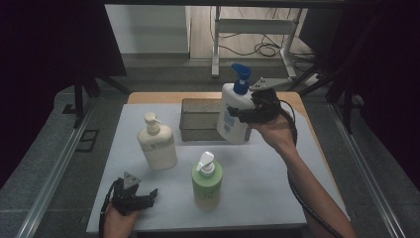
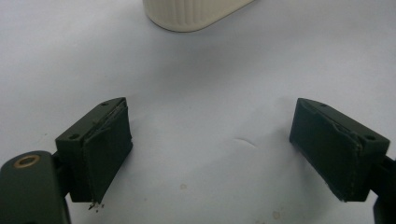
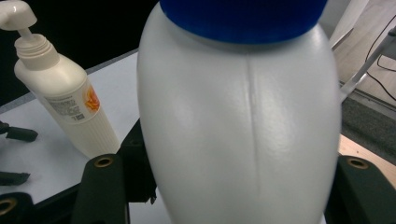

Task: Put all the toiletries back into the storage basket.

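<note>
The person's right forearm reaches in from the lower right of the high view and angles up toward the far side of the surface [image 1: 267,198], wrist bent so that the right gripper [image 1: 247,113] points left. Its jaws pinch the white bottle [image 1: 233,116] from the side, and the bottle hangs tilted in the air in front of the grey box [image 1: 198,119], its base just above the surface. In the right gripper view the bottle's smooth, rounded plastic body, with a moulded seam down its middle, sits pressed between the two black jaws under a blue collar. The blue pump [image 1: 241,77] tops it.

The left hand rests at the near left edge, holding the left gripper [image 1: 148,197] low and level, pointed right. In the left gripper view its jaws stand spread wide with nothing between them, dark rubber pads facing each other over the bare surface.

The cream bottle [image 1: 157,144] stands upright left of centre, ribbed toward its base, with a white pump and an orange-marked label. The green bottle [image 1: 207,184] stands upright nearer the front, with a white pump. The box is rectangular and dull metal-grey; its contents cannot be told.
</note>
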A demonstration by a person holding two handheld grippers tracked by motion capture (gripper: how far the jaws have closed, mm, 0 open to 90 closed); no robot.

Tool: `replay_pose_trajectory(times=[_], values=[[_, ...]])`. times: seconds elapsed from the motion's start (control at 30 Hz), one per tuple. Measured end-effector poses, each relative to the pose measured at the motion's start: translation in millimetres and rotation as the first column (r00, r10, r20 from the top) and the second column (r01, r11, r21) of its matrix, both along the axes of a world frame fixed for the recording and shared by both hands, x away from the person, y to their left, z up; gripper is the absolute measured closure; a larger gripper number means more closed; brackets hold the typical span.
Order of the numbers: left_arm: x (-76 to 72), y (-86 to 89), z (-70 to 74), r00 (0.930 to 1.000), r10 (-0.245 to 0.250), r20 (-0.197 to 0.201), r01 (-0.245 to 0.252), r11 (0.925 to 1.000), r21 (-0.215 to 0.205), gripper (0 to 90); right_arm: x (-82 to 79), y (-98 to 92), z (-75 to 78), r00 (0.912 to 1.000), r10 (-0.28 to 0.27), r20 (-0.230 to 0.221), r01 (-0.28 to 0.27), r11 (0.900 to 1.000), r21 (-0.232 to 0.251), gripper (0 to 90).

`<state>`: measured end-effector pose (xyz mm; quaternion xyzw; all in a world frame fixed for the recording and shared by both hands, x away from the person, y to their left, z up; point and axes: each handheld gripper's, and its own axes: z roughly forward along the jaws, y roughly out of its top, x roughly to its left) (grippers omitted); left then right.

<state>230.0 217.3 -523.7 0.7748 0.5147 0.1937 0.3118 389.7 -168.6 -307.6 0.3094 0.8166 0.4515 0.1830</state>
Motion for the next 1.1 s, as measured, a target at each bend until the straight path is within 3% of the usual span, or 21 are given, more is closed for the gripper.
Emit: replay_pose_trajectory(times=[1.1], values=[[-0.2, 0.0, 0.0, 1.0000, -0.001, 0.001, 0.001, 1.0000, 0.001, 12.6, 40.1, 59.5, -1.6, 0.9996, -0.024, 0.012, 0.024, 1.000, -0.001, 38.8]])
